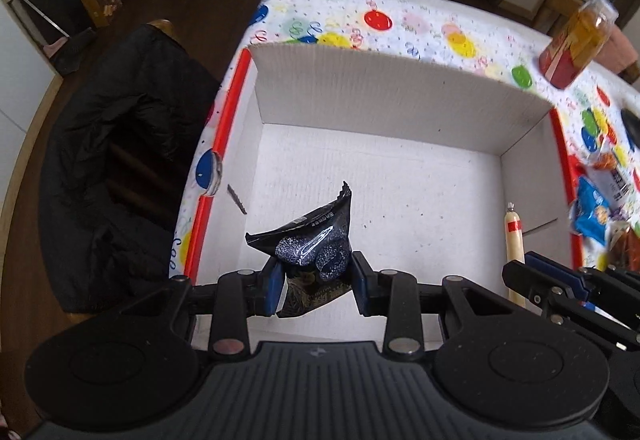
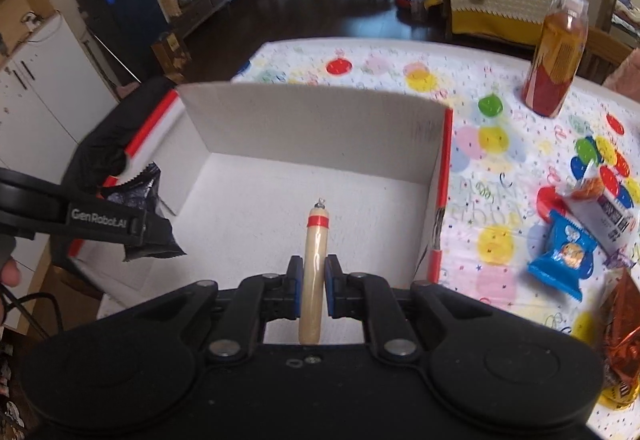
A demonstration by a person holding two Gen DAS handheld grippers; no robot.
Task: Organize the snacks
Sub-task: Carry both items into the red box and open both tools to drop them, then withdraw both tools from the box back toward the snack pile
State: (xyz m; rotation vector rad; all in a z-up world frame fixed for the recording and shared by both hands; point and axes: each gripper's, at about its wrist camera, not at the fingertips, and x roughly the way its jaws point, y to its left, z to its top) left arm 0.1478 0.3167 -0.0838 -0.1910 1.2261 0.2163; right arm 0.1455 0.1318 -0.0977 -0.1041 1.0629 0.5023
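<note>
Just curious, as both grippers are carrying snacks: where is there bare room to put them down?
The white cardboard box has a bare floor from its tall back wall to the near edge. The balloon-print tablecloth behind it is free up to the orange-and-red plastic jar. Right of the box it is crowded: a blue biscuit packet, a white-and-orange packet and an orange foil bag.

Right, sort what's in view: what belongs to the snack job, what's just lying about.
Job:
left gripper with black snack packet
right gripper with sausage stick
white box
blue biscuit packet
orange foil bag

Lying about:
tall jar
black jacket
</note>
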